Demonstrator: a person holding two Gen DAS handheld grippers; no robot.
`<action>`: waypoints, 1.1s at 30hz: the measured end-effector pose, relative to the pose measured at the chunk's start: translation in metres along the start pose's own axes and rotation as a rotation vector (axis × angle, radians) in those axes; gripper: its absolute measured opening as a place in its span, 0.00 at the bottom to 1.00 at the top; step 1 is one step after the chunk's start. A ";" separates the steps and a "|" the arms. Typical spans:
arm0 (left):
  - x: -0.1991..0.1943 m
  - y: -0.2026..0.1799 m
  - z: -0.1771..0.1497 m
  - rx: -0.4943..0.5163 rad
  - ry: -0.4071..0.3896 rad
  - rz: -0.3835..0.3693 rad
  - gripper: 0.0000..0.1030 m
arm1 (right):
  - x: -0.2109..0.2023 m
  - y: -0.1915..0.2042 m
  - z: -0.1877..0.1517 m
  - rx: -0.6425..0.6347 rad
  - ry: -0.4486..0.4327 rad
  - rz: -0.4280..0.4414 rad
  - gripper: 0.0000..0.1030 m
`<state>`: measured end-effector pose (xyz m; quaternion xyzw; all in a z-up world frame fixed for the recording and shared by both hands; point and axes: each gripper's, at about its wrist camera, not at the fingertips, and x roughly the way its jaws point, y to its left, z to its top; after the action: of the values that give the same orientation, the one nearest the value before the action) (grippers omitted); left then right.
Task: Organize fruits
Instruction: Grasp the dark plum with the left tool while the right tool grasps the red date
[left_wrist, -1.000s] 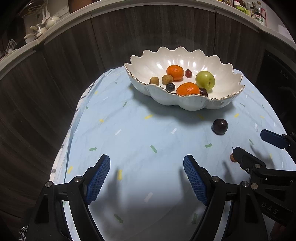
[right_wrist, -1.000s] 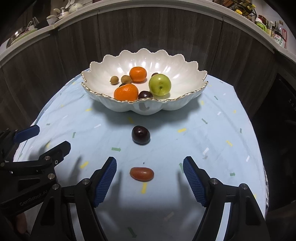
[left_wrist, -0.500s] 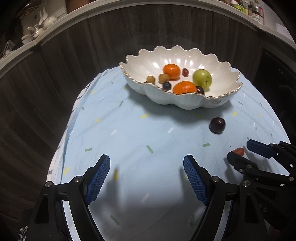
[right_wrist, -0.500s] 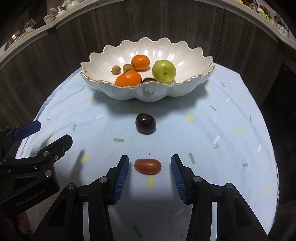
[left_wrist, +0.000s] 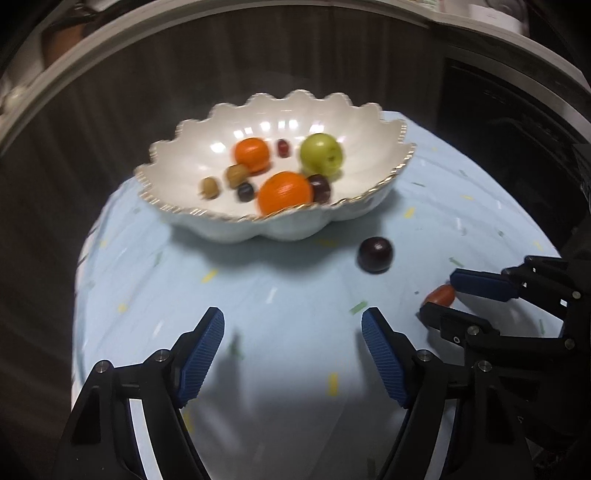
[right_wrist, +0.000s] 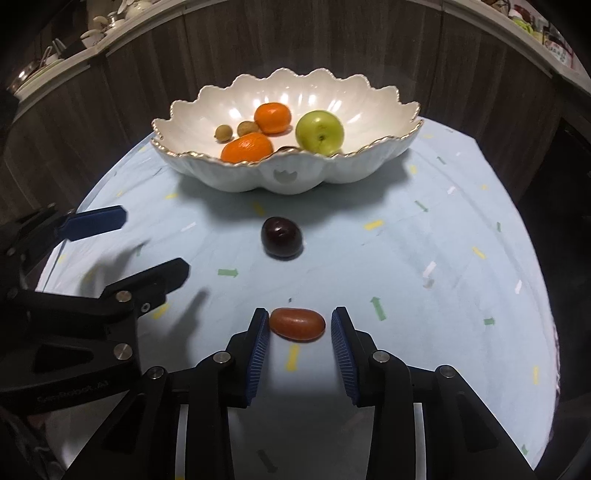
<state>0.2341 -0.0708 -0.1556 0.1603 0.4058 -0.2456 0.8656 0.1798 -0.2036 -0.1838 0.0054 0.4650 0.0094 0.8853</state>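
Pale-blue surface (right_wrist: 424, 240) carries my scalloped bowl (right_wrist: 354, 166) of fruit at upper centre. My right tongs (right_wrist: 297, 326) bracket the red oblong fruit (right_wrist: 297, 324) at lower centre, pads not yet clamped. My left tongs (left_wrist: 291, 332) hang apart, holding nothing.

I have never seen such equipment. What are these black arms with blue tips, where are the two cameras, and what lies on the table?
They are two hand-held grippers, moved by a person; no robot. Each carries a camera looking along its fingers. The left gripper is open and empty. The right gripper has its blue pads around a small red fruit on the cloth, almost shut but apparently not pressing it yet. A dark plum lies beyond. The white bowl holds two oranges, a green apple and smaller fruits.
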 end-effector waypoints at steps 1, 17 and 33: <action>0.003 0.000 0.003 0.017 0.004 -0.026 0.73 | -0.001 0.000 0.000 0.001 -0.004 -0.005 0.36; 0.040 -0.028 0.028 0.249 -0.009 -0.223 0.60 | 0.003 -0.012 0.001 0.008 0.012 -0.072 0.30; 0.056 -0.052 0.036 0.222 0.028 -0.222 0.33 | 0.000 -0.033 0.002 0.066 0.015 -0.095 0.30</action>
<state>0.2588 -0.1472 -0.1805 0.2127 0.4031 -0.3809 0.8045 0.1816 -0.2363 -0.1835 0.0123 0.4714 -0.0480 0.8806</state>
